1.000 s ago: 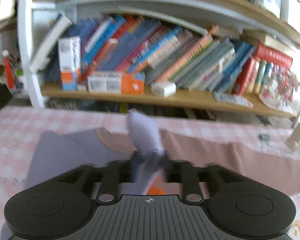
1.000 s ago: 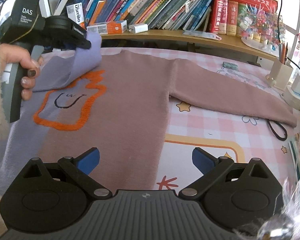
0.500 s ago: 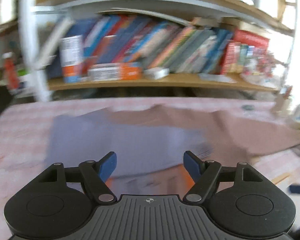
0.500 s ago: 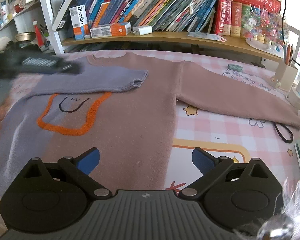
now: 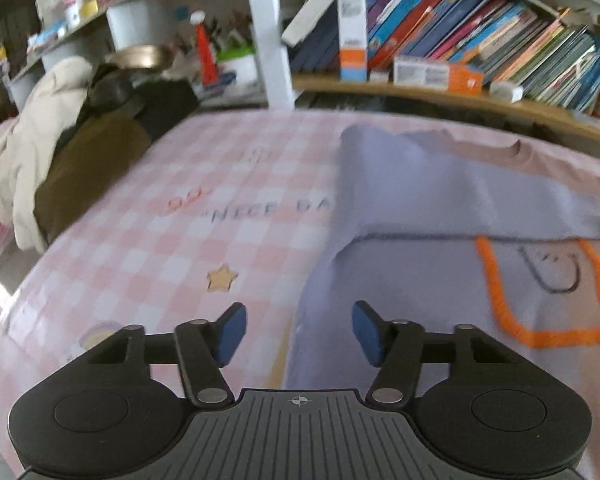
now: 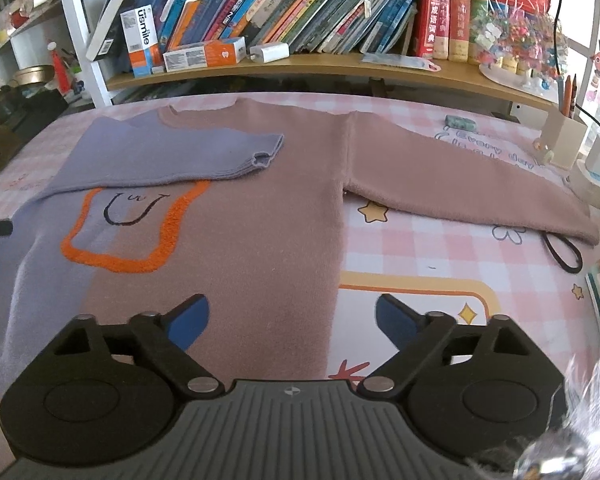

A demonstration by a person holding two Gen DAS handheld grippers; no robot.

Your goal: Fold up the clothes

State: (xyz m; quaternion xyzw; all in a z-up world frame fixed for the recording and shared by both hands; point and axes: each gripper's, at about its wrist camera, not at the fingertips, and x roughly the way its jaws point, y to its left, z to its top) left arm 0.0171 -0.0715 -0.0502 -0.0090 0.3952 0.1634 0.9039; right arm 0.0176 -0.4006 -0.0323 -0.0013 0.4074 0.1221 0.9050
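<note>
A sweater (image 6: pixel 260 216), half lilac and half dusty pink with an orange outlined patch (image 6: pixel 140 232), lies flat on the pink checked tablecloth (image 6: pixel 420 272). Its lilac sleeve (image 6: pixel 172 156) is folded across the chest; it also shows in the left wrist view (image 5: pixel 440 196). The pink sleeve (image 6: pixel 460 184) lies stretched out to the right. My left gripper (image 5: pixel 298 334) is open and empty above the sweater's lower left edge (image 5: pixel 312 300). My right gripper (image 6: pixel 292 324) is open and empty above the sweater's lower hem.
A bookshelf (image 6: pixel 300 20) full of books runs behind the table. A pile of clothes (image 5: pixel 60 140) sits left of the table. A black hair tie (image 6: pixel 564 252), a pen holder (image 6: pixel 560 136) and a power strip (image 6: pixel 596 176) are at the right edge.
My left gripper let go of the lilac sleeve, which now lies folded across the chest. The gripper opened and swung left and back toward the sweater's left edge. The right gripper stayed put.
</note>
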